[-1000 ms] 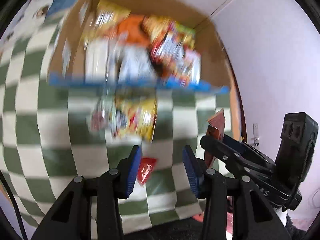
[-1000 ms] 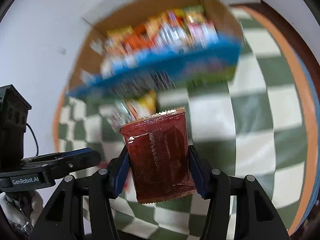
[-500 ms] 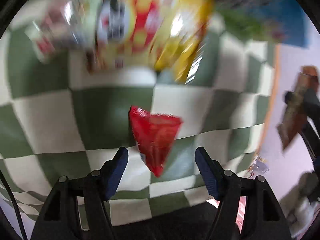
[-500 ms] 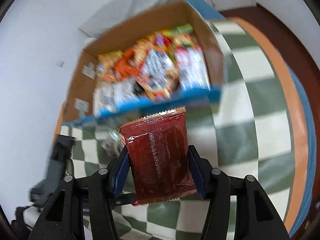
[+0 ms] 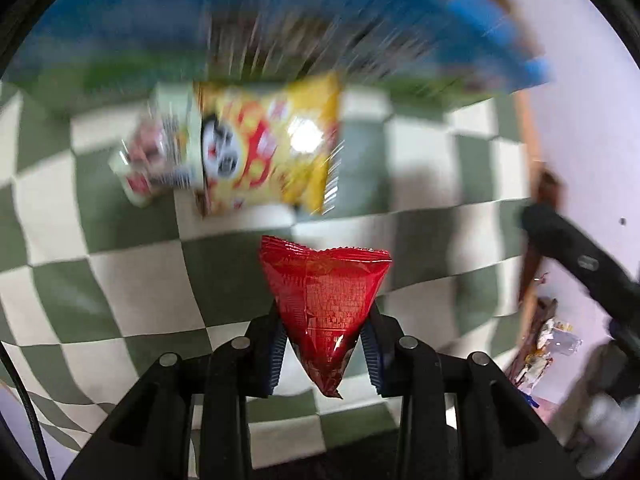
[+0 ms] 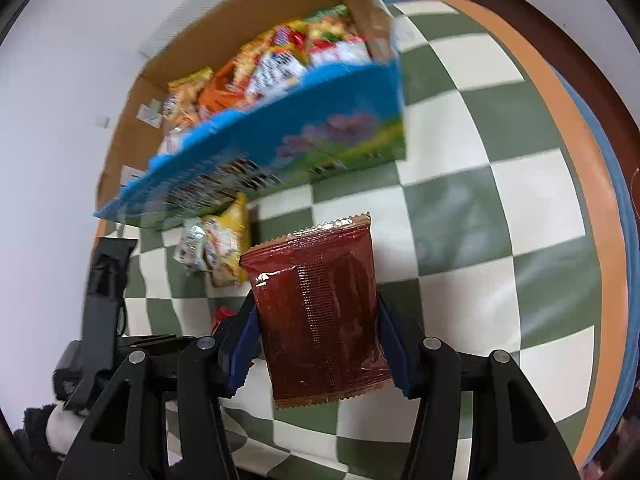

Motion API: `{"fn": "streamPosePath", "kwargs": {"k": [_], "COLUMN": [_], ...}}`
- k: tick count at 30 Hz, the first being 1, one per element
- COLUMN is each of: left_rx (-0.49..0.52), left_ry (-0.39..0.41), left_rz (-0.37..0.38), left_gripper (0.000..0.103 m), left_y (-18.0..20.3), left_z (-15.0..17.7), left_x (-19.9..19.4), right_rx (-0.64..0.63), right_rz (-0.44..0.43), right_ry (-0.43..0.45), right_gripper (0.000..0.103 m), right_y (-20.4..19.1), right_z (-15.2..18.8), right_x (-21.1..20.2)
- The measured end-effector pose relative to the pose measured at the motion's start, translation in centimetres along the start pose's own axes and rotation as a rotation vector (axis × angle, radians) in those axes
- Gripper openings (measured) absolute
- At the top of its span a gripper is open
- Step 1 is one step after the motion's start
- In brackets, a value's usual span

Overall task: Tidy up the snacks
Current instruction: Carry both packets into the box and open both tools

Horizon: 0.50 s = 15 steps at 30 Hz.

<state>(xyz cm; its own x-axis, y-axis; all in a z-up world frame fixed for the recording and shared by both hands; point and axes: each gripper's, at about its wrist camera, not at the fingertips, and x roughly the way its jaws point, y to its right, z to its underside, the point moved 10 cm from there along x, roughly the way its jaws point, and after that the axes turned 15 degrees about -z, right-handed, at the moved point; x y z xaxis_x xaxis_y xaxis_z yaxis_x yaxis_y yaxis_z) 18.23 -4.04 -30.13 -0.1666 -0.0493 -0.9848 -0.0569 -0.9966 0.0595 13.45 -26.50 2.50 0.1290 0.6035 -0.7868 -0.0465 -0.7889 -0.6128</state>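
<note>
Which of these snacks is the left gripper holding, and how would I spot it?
Start at the cardboard box of snacks on the green-and-white checked cloth. In front lies a yellow packet; nearer, the left gripper pinches a small red packet. It alone is bright red and tapers to a point.

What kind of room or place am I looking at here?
Probably a home, perhaps a dining corner: a table under a green-and-white checked cloth stands against a plain pale wall, bearing an open cardboard box filled with bright snack packets.
</note>
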Motion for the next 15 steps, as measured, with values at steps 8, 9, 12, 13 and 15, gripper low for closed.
{"fn": "streamPosePath", "kwargs": {"k": [8, 9, 12, 13, 15], "left_rx": [-0.007, -0.028, -0.079, -0.095, -0.109], "left_ry": [0.221, 0.238, 0.252, 0.255, 0.309], "left_rz": [0.099, 0.099, 0.088, 0.086, 0.067], "left_gripper": [0.031, 0.031, 0.031, 0.031, 0.031], "left_y": [0.2, -0.3, -2.3, -2.7, -4.0], "left_z": [-7.2, -8.9, -13.5, -15.0, -18.3], "left_x": [-12.8, -13.8, -14.5, -14.3, -14.0], "right_rx": [-0.102, -0.117, -0.138, -0.144, -0.151], "right_rz": [-0.086, -0.080, -0.066, -0.053, -0.037], "right_ry": [0.095, 0.105, 0.118, 0.116, 0.106], "right_gripper": [0.058, 0.058, 0.058, 0.058, 0.058], "right_y": [-6.3, -6.8, -7.4, -7.5, -7.5], "right_z": [-7.3, -8.8, -12.5, -13.8, -16.1], "right_x": [-3.3, -3.2, -1.9, -1.2, 0.5]}}
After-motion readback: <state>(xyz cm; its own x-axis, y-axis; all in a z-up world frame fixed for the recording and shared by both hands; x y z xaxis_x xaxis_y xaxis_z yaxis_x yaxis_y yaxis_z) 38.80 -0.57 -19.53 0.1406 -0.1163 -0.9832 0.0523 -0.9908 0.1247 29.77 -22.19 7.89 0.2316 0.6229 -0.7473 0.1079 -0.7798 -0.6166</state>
